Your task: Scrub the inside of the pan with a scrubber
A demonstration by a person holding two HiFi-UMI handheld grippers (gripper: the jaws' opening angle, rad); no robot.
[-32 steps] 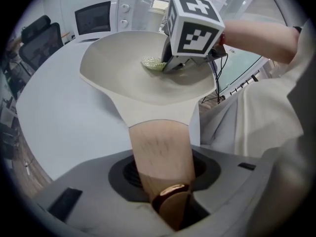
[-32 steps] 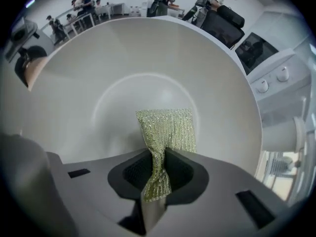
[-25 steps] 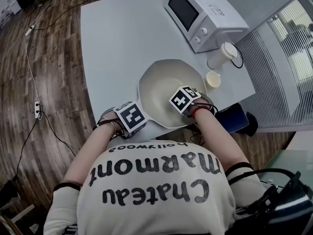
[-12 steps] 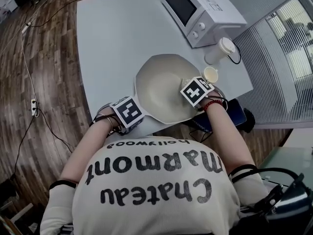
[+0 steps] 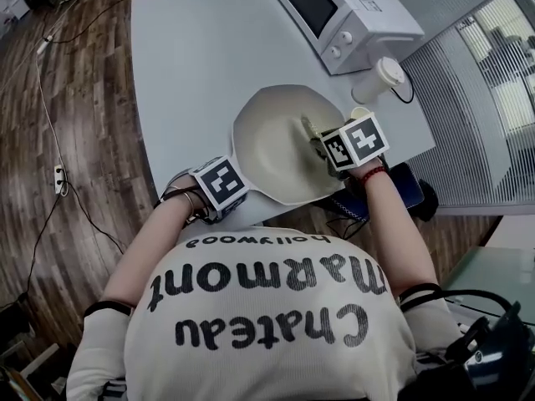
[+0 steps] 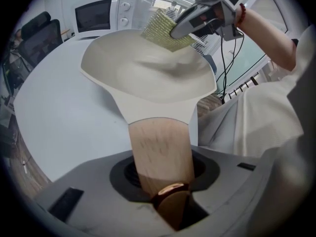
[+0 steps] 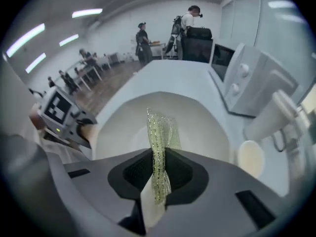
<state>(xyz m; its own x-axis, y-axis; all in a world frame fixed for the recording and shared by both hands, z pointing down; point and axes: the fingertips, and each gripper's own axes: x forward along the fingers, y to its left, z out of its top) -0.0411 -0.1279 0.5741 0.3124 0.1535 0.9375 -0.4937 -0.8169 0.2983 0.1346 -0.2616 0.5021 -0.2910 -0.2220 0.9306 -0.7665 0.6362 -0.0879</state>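
A cream pan (image 5: pixel 272 144) sits on the pale table (image 5: pixel 192 65), near its front edge. My left gripper (image 5: pixel 226 192) is shut on the pan's wooden handle (image 6: pixel 160 152), which runs between its jaws (image 6: pixel 163 181). My right gripper (image 5: pixel 322 144) is over the pan's right side, shut on a yellow-green mesh scrubber (image 7: pixel 160 132). In the left gripper view the scrubber (image 6: pixel 165 31) hangs by the far rim, and I cannot tell whether it touches the pan (image 6: pixel 148 73). The right gripper view shows the pan's inside (image 7: pixel 168 122) below the scrubber, with the left gripper (image 7: pixel 66 120) at the left.
A white microwave (image 5: pixel 347 15) stands at the back right of the table. A white lidded cup (image 5: pixel 378 80) and a small cream cup (image 5: pixel 361 114) stand just right of the pan. A dark object (image 5: pixel 401 192) lies by the table's right front corner. People stand far off (image 7: pixel 143 41).
My right gripper has moved with the scrubber from the pan's near middle to its right side. The left gripper keeps its hold on the handle.
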